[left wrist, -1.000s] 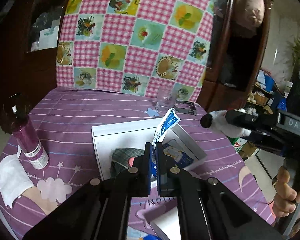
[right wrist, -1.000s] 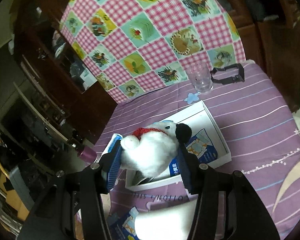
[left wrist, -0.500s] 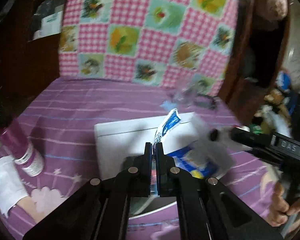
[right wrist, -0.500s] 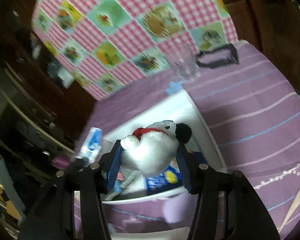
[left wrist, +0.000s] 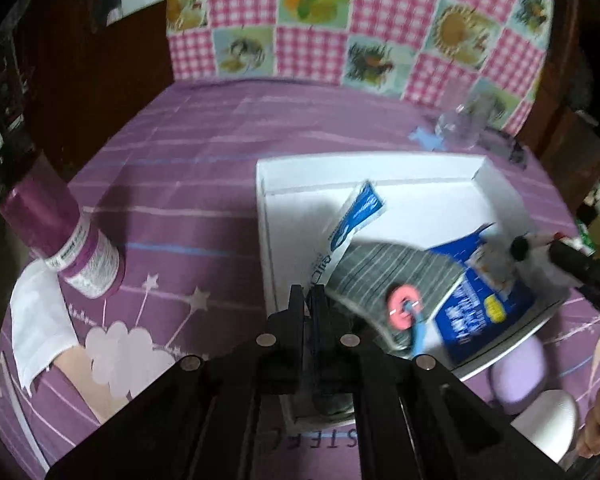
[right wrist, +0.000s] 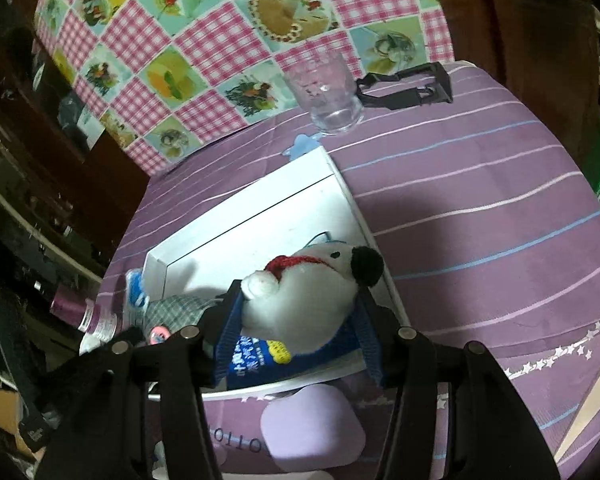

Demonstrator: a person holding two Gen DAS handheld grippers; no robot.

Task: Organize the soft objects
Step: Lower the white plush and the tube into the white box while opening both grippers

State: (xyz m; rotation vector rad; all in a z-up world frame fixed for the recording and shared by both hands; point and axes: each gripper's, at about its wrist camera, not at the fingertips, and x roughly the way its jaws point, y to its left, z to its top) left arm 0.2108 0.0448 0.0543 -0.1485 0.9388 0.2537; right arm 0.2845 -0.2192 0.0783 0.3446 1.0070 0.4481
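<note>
A: Status. Left tongs (left wrist: 309,300) are pressed together on the flat blue-and-white paper-like packet (left wrist: 350,222). Packet sticks up over the near-left corner of the shallow white cardboard box (left wrist: 380,162). Right tongs (right wrist: 298,322) are clamped on the white plush toy with a black ear and red scarf (right wrist: 304,292), hanging over the box's near edge.

B: What's in the box already?

A: A grey striped cloth item with a pink ring (left wrist: 384,276) and a blue printed pack (left wrist: 480,300), both along the near side. Far half of the box floor is bare.

B: Then I'd aim the plush at that bare far half. Releasing where it hangs now risks it landing on the blue pack and rolling over the low wall.

A: Agreed. The plush is squashy, so I'd get it touching the floor before letting the tongs apart; otherwise it springs.

B: And the packet?

A: It's thin and floppy. Best laid flat along the left wall, not dropped on end, or it leans out over the rim.

B: Hazards outside the box?

A: A clear drinking glass (right wrist: 328,96) stands just past the box's far corner, and a purple bottle with a white label (left wrist: 66,244) sits near the surface's left edge. Left view is blurred, so finer detail there I can't confirm.
</note>
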